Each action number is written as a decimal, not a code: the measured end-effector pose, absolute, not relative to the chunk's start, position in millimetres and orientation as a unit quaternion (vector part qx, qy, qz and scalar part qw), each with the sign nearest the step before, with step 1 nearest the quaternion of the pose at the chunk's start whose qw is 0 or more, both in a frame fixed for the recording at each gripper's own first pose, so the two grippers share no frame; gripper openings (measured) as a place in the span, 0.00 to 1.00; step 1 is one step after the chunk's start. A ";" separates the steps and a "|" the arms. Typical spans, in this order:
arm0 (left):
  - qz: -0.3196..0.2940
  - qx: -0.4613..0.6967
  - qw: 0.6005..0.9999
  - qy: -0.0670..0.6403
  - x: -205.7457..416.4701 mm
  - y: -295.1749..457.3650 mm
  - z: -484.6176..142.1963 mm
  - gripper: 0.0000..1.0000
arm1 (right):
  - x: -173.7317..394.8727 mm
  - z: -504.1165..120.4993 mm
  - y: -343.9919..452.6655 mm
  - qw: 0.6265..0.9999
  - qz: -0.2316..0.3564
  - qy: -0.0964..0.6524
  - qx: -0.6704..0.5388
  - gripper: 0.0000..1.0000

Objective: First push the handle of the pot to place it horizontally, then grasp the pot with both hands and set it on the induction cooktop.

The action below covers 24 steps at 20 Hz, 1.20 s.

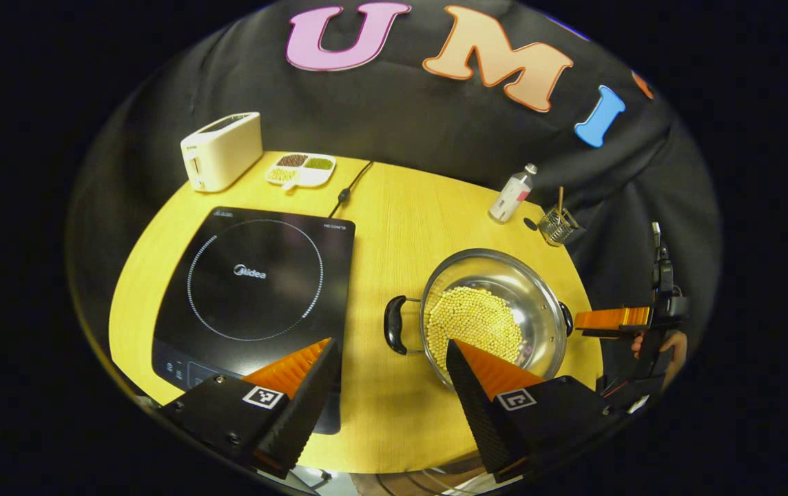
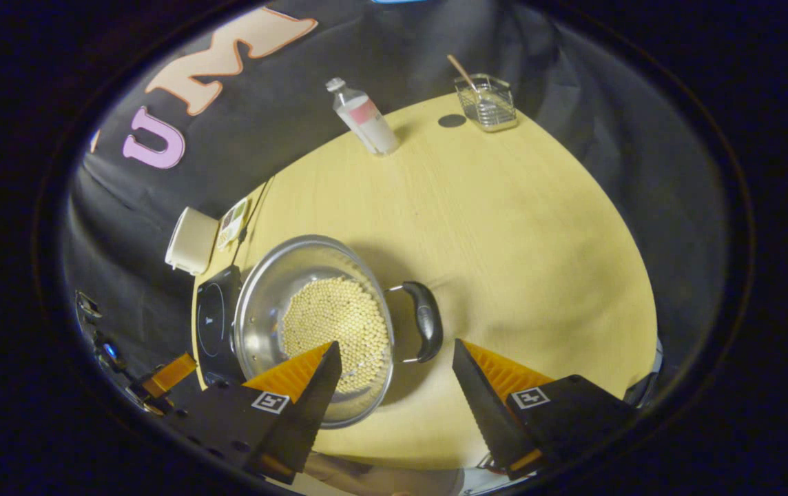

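While pot (image 1: 494, 313) sits beside cooktop (image 1: 256, 289), handles lie horizontal (claws apart).

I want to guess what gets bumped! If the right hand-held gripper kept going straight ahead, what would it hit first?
Probably the black loop handle of the shiny steel pot full of pale yellow beans. It sits just ahead of the open right hand-held gripper, though depth is hard to judge.

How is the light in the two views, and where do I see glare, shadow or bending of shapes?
Left gripper view: bright and warm, the table saturated yellow, soft sheen on the cooktop, its straight edges bowed by the fisheye. Right gripper view: dimmer and paler, the pot throws a soft shadow on the table toward the bottle, and the far edges fall dark.
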State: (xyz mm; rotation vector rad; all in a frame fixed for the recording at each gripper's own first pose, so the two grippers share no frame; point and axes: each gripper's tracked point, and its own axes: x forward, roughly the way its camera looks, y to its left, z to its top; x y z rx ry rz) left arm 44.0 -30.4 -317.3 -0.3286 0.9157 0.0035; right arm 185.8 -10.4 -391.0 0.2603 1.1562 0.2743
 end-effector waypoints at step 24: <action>-0.021 -0.206 0.777 0.595 93.3 -65.2 -418.8 0.86 | 197.8 -461.9 30.8 0.699 0.247 0.654 0.152 0.97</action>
